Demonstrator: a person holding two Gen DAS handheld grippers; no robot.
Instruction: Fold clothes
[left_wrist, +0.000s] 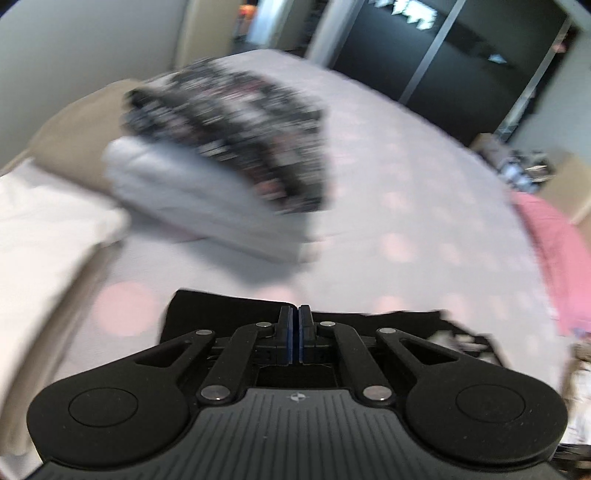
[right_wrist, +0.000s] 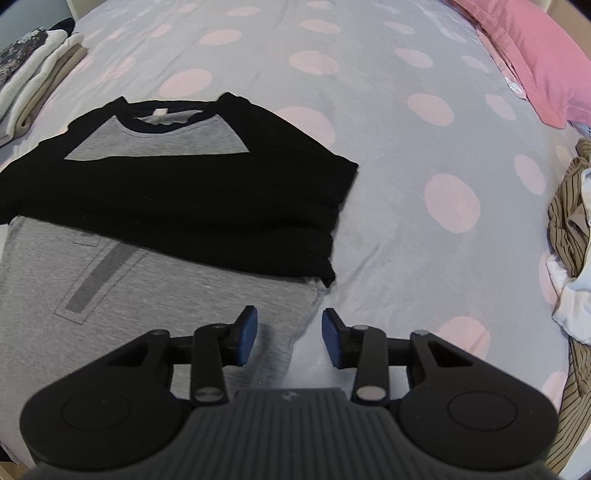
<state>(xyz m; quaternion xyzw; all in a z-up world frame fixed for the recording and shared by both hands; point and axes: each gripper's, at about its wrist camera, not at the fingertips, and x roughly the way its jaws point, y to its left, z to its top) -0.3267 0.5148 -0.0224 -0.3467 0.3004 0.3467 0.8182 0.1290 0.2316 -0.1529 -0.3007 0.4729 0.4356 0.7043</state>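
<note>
Two claws in play. Left claw (left_wrist: 294, 332): pads pressed flat together, nothing visibly pinched between them; black cloth lies just beyond and beneath its tips, contact not clear. Right claw (right_wrist: 290, 332): jaws partly apart, empty, poised over the right-hand hem edge of the grey-and-black raglan T-shirt (right_wrist: 147, 229), its left finger above grey fabric, its right above bare sheet.

Progress, as judged: shirt part-folded. Both black sleeves are turned in across the chest, making a dark band ahead of the right claw; grey lower body runs flat from that band back under the claw. Neckline points away. Remaining for this piece, probably: bring the hem up to the collar, then move it to the stack.

Further out, ahead and left of the right claw: neat stack of folded clothes (right_wrist: 33, 74), cream and white with a dark floral piece on top. Left wrist view shows the same stack, heavily blurred. Counts as finished work.

Right of the right claw, at the bed's edge: rumpled heap of brown striped and white garments (right_wrist: 570, 236), not yet folded.

Everything rests on the pale grey bedsheet with pink dots (right_wrist: 424, 147); pink pillow (right_wrist: 528, 51) far ahead-right.

Containers: none seen, no basket or bin in either view.
</note>
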